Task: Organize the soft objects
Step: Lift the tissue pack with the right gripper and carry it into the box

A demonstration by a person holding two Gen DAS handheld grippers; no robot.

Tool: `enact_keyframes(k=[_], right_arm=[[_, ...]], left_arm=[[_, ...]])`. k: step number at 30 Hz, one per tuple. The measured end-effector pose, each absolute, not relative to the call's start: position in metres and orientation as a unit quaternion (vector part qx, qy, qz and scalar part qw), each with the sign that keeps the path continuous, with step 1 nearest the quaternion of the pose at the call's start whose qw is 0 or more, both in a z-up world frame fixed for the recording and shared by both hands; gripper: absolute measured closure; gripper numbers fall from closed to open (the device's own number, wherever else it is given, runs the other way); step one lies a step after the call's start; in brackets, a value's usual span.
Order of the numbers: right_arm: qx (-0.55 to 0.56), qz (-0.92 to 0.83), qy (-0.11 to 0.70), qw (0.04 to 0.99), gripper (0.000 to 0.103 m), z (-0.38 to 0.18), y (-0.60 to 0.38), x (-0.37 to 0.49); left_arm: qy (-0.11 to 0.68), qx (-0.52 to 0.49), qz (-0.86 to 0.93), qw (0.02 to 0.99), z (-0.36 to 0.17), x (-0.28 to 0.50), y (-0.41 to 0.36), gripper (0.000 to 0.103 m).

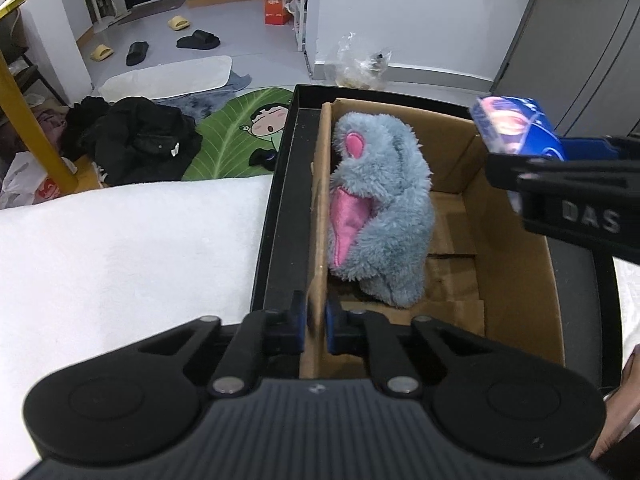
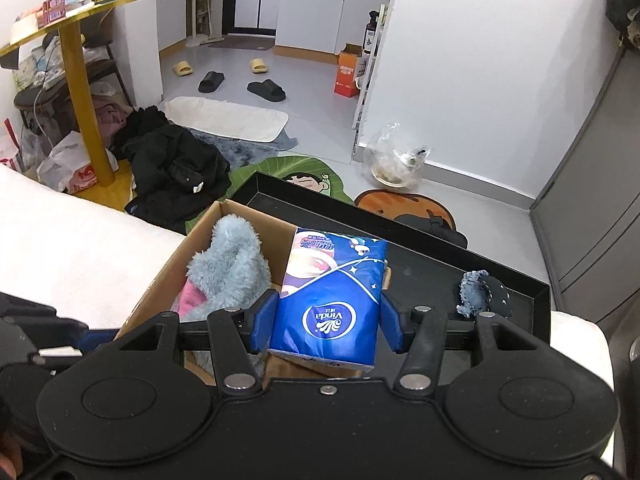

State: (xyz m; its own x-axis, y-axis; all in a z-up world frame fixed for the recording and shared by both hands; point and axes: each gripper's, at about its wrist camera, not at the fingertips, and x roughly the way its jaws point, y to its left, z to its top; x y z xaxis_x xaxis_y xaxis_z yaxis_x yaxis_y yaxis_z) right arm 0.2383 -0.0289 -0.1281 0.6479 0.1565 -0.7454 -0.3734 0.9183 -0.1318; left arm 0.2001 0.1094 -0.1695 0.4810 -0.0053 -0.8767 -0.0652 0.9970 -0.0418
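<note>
Gripping tissue pack with right tool above cardboard box.

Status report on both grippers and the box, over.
Left hand-held gripper shut on cardboard box wall. Right hand-held gripper holding tissue pack above box. Plush toy already inside; room beside it.

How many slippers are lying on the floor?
4: two yellow ones near the far doorway, two black ones just in front of them. More may be hidden behind furniture.
</note>
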Motion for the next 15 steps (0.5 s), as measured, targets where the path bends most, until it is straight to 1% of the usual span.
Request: enact_keyframes(k=[4,5,6,8,15], right_arm=[[-0.140,0.147,0.398,0.895,0.050,-0.132,-0.024,0.244],[-0.143,0.146,0.396,0.895,0.044,-0.134,-0.023,0.245],[-0.147,0.141,0.397,0.895,0.035,-0.136,-0.022,0.246],[-0.137,0.141,0.399,0.896,0.031,-0.135,-0.027,0.244],[-0.091,0.157,0.399,0.899,0.030,-0.125,-0.049,0.236]], left_arm=[[0.509,-0.042,0.016,0.860,-0.170,0.200,0.111,0.095],[0.509,-0.043,0.015,0.860,-0.170,0.200,0.111,0.095],[0.509,-0.043,0.014,0.860,-0.170,0.201,0.111,0.095],[0.508,-0.043,0.014,0.860,-0.170,0.200,0.110,0.095],[0.508,-0.043,0.016,0.860,-0.169,0.200,0.112,0.095]])
